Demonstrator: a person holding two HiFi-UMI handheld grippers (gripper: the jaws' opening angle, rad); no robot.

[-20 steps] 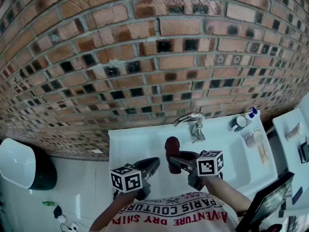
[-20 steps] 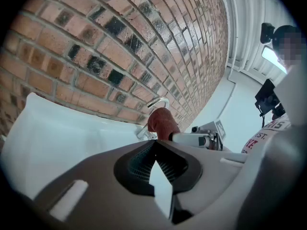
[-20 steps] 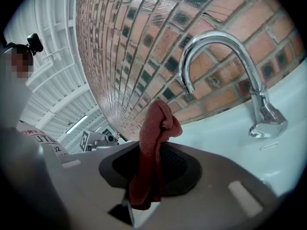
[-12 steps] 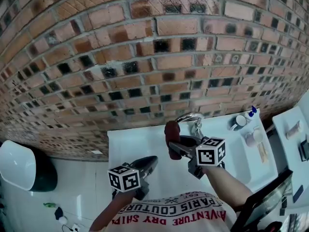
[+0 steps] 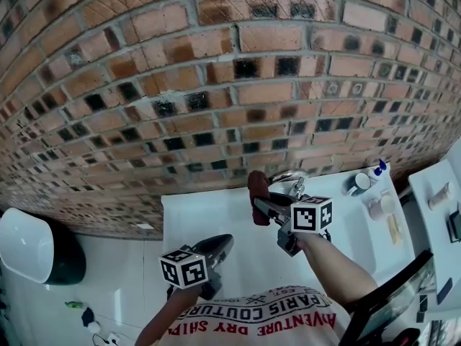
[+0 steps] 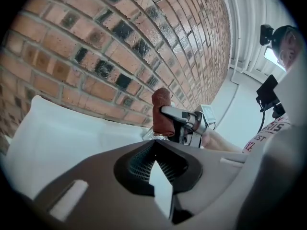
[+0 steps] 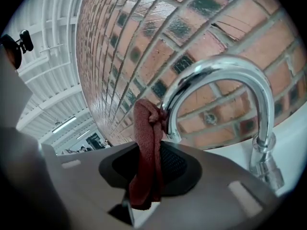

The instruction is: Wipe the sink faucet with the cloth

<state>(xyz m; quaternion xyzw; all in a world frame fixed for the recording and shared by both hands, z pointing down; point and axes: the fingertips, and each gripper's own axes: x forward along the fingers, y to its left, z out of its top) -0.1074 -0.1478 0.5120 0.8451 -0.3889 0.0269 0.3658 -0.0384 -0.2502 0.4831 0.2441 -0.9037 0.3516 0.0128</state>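
White sink point(image 5: 194, 222) bears a chrome faucet point(image 5: 292, 176) and blue-capped bottle point(image 5: 376, 169).

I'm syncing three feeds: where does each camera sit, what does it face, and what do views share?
Head view: on the head, facing down at the sink; left gripper, right gripper and shirt show.
Left gripper view: on the left gripper, facing the wall past its shut jaws.
Right gripper view: on the right gripper, facing the faucet; jaws hold the cloth.
Shared: all show the cloth.

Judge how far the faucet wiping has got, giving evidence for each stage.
Done: the cloth is clamped in the right claw. In hand: its top appears pressed against the faucet spout. To do: the wipe along spout and base; the left claw is shut, empty.
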